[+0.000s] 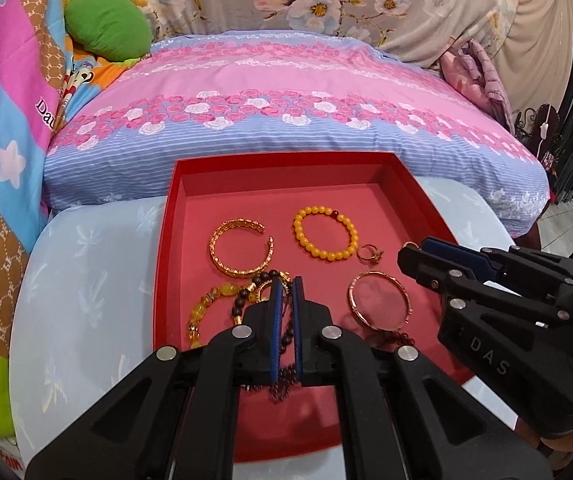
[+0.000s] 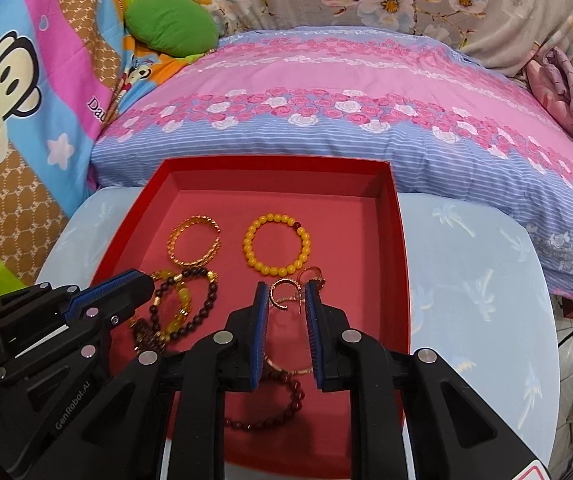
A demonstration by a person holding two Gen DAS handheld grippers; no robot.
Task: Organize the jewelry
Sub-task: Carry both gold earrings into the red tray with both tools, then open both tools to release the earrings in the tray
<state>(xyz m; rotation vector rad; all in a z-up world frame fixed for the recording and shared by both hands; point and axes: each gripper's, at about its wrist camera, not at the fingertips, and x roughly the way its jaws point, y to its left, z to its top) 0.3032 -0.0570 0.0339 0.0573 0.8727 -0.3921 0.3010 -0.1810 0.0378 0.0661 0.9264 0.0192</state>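
A red open box holds the jewelry: a gold cuff, a yellow bead bracelet, a small ring, a rose-gold bangle and a dark brown and yellow beaded tangle. Low over the box's near left, my left gripper is shut on a strand of small dark beads that runs between its pads and hangs below. My right gripper is shut on a rose-gold hoop, lifted above the box floor. A dark red bead bracelet lies under it.
The box sits on a pale blue cloth-covered table. A pink and blue flowered pillow lies just behind the box. A green cushion and cartoon-print bedding are at the far left.
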